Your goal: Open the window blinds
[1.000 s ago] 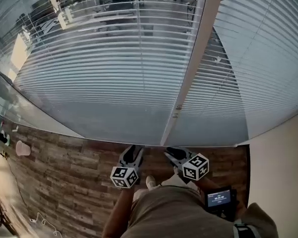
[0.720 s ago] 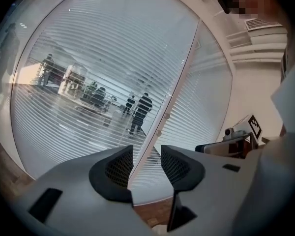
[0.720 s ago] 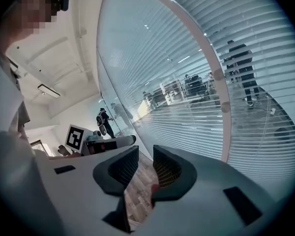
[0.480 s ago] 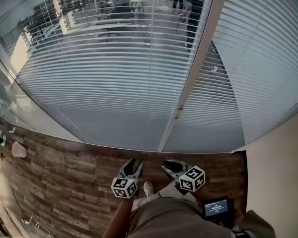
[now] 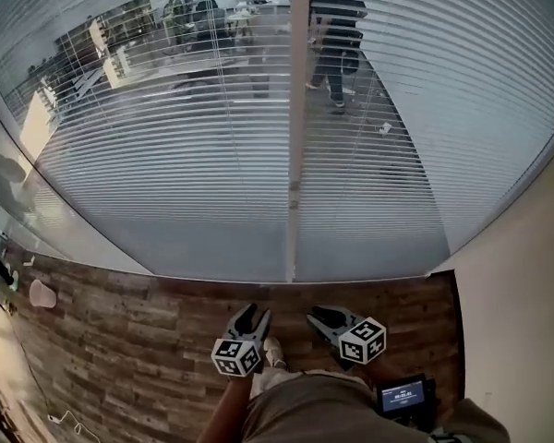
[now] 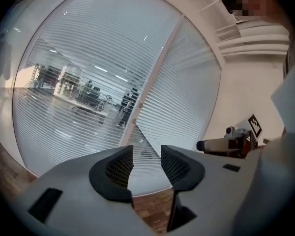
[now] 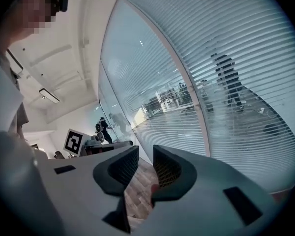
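As left claw (image 5: 255,315) aims forward, right claw (image 5: 317,317) parallel

Cool, even light comes through the window blinds (image 5: 166,183), and the slats show pale grey-blue with no harsh glare. The wooden floor (image 5: 120,321) below them is dimmer and carries only soft shadow. In the right gripper view a ceiling lamp (image 7: 49,96) shows as a small bright bar. All three views bend straight lines strongly toward the edges, and both gripper views fade to black at the corners. The left hand-held gripper (image 6: 146,156) and the right hand-held gripper (image 7: 145,156) look slightly soft up close.
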Motion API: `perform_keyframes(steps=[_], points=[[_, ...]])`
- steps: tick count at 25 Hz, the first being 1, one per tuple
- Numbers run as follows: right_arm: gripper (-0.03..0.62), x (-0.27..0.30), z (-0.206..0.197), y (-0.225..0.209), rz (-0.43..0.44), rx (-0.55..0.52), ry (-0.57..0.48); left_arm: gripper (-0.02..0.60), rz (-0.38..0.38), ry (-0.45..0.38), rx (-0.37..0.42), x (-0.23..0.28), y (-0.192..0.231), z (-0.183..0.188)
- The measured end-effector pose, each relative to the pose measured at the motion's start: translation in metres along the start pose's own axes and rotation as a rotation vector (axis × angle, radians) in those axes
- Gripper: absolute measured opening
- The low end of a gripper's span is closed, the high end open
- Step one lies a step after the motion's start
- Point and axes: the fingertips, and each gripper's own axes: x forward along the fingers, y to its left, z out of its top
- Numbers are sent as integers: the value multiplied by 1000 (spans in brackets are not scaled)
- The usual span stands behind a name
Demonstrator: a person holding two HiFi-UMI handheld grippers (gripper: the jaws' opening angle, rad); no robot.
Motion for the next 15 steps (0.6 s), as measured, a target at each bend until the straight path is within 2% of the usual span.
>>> perform_keyframes(steps=[4,8,10,15], points=[[100,-73,-38,7,2,45,-26,170,-21,26,27,-12,-71,-46],[100,-143,-43,20,-3,55,-22,170,-8,25,11,-38,-137,-58],[98,-165,-47,29,-5,44,-19,170,4,16,4,-56,-160,-66],[98,-207,-83,48,-2,55,-34,170,43,10,-17,-100,-191,-117]])
